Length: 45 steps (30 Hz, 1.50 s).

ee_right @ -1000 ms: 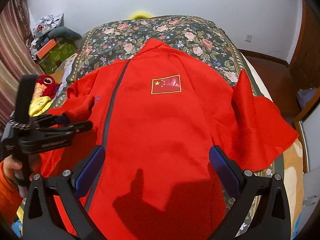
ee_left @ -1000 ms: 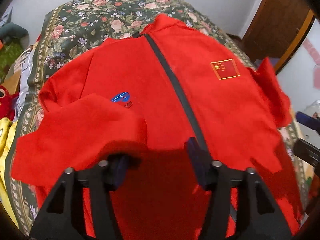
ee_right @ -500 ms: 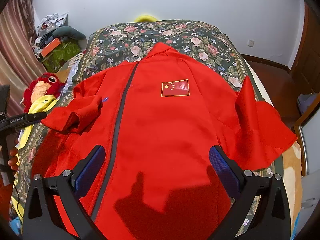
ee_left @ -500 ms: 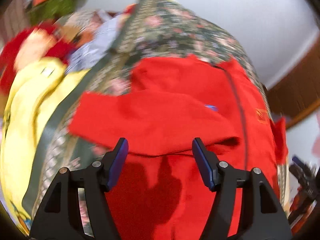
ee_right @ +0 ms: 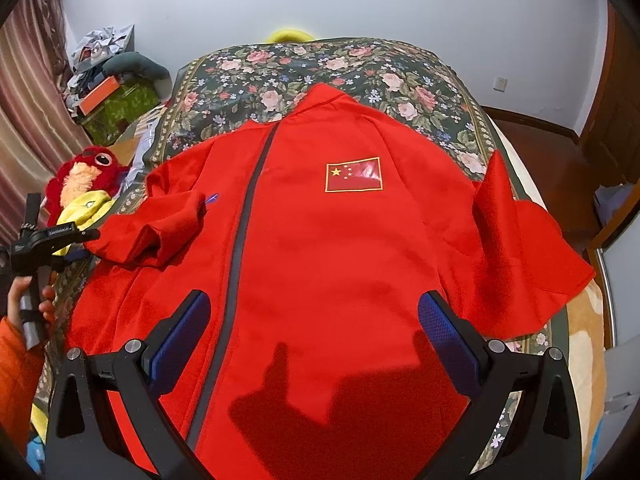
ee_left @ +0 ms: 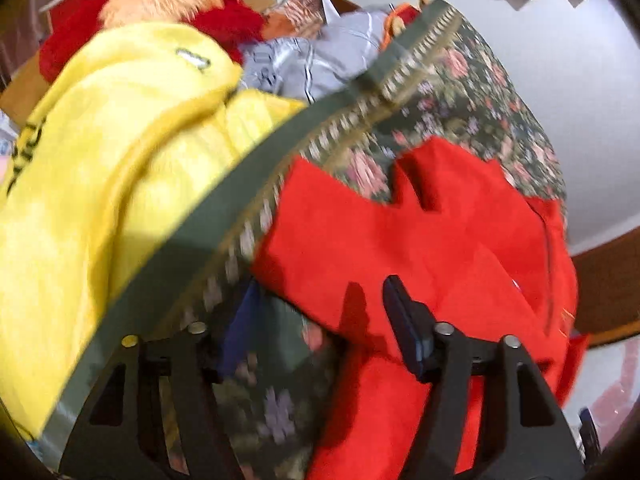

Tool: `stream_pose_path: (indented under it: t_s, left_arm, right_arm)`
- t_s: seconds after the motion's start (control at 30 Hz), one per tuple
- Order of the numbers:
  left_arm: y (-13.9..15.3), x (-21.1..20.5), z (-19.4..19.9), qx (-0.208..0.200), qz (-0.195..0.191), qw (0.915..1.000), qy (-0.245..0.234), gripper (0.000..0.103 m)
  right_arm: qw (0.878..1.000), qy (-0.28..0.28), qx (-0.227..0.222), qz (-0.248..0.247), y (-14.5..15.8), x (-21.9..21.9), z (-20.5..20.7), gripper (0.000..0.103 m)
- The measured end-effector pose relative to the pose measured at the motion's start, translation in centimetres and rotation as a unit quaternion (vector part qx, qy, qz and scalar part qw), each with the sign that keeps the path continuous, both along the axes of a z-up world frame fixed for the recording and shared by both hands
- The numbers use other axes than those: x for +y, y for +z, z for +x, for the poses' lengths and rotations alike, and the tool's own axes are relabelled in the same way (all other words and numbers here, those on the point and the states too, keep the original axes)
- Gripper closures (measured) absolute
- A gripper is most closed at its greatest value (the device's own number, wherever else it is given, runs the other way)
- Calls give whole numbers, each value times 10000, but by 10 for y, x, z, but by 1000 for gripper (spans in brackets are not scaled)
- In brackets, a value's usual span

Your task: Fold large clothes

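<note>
A red zip jacket (ee_right: 320, 240) with a flag patch (ee_right: 353, 174) lies front-up on the bed. Its left sleeve (ee_right: 160, 232) lies folded in toward the chest, and its right sleeve (ee_right: 520, 256) is spread out to the side. My left gripper (ee_left: 320, 320) hangs at the bed's left edge by that sleeve's (ee_left: 380, 240) end. Its jaws are closing, with the sleeve's lower edge and bedspread between them, and the pads are not pressing on anything. The same gripper (ee_right: 86, 245), in a person's hand, shows in the right wrist view. My right gripper (ee_right: 314, 340) hovers open over the jacket's lower front.
The floral bedspread (ee_right: 280, 72) has a green border (ee_left: 192, 240). A yellow garment (ee_left: 120, 140), a red plush toy (ee_right: 84, 172) and grey clothing (ee_left: 320, 60) are piled left of the bed. Boxes and clutter (ee_right: 108, 88) stand at the back left, and wooden doors (ee_right: 616, 112) at the right.
My left gripper let go of the left sleeve over the chest, swung left to the bed's edge and rolled. The sleeve now lies folded on the jacket. The right gripper stayed put.
</note>
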State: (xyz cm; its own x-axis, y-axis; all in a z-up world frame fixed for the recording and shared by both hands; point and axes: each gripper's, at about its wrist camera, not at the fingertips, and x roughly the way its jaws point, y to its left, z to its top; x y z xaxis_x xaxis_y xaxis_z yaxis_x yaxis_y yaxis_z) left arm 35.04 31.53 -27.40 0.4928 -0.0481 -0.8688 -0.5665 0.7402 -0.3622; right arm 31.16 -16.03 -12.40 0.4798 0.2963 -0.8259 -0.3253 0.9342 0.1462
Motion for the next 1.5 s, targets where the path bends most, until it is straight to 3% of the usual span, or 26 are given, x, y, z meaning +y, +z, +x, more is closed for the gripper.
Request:
stream_pose_path:
  t_s: [0.03, 0.07, 0.1, 0.13, 0.23, 0.33, 0.4, 0.53, 0.63, 0.73, 0.83, 0.9, 1.1, 1.17, 1.23, 1.3, 1.33, 1.37, 1.5]
  left_arm:
    - [-1, 2, 6, 29, 92, 9999, 57, 57]
    - [-1, 3, 10, 46, 131, 9999, 61, 80]
    - [-2, 2, 18, 92, 138, 9999, -17, 93]
    - [-1, 0, 24, 167, 147, 9997, -97, 99]
    - [19, -18, 35, 1, 456, 9982, -396, 99]
    - [65, -60, 47, -441, 1053, 9892, -923, 99]
    - [93, -85, 57, -737, 1196, 9831, -1173, 99]
    - [155, -149, 75, -1460, 1533, 9641, -1601, 99]
    - [195, -211, 87, -1982, 1451, 9451, -2153, 99]
    - [214, -267, 96, -2222, 1448, 9264, -2673, 99]
    - [217, -331, 100, -2304, 1467, 9048, -3266, 99]
    - [207, -363, 101, -2240, 1417, 8961, -3559, 99]
    - [155, -426, 105, -1564, 877, 8864, -4267, 99]
    - [138, -439, 102, -1306, 846, 8798, -4492, 99]
    - [126, -456, 93, -1072, 1076, 8668, -4750, 94]
    - [123, -463, 86, -943, 1193, 8556, -4948, 75]
    - [121, -464, 83, -869, 1247, 8514, -5020, 56]
    - [123, -461, 78, -858, 1344, 8485, -5047, 44]
    - [137, -431, 62, -1063, 1869, 8454, -4889, 39]
  right_arm:
    - [10000, -25, 13, 5, -1, -2, 0, 0]
    - [10000, -47, 18, 11, -1, -3, 0, 0]
    - [10000, -71, 25, 16, -2, -5, 0, 0]
    - [9999, -96, 33, 22, -2, -7, 0, 0]
    - [9999, -167, 16, 34, -2, -15, 1, 0]
    - [9997, -234, 21, 64, -2, -23, 5, 0]
    - [9995, -285, 5, 110, 0, -29, 7, 0]
    - [9988, -382, -93, 291, 7, -41, 7, 0]
    - [9981, -442, -137, 405, 11, -51, 6, 0]
    - [9978, -499, -201, 378, 16, -65, 5, 0]
    - [9971, -616, -250, 357, 22, -84, 3, 0]
    - [9966, -703, -254, 337, 24, -95, 1, 0]
    - [9942, -1048, -159, 201, 21, -136, -6, 0]
    - [9933, -1140, -102, 186, 19, -146, -8, 0]
    - [9925, -1207, -46, 214, 18, -152, -9, 0]
    - [9921, -1230, -26, 257, 19, -154, -9, 0]
    - [9921, -1225, -20, 284, 20, -153, -8, 0]
    - [9923, -1202, -18, 308, 22, -151, -8, 0]
    - [9945, -937, -31, 459, 28, -135, -8, 0]
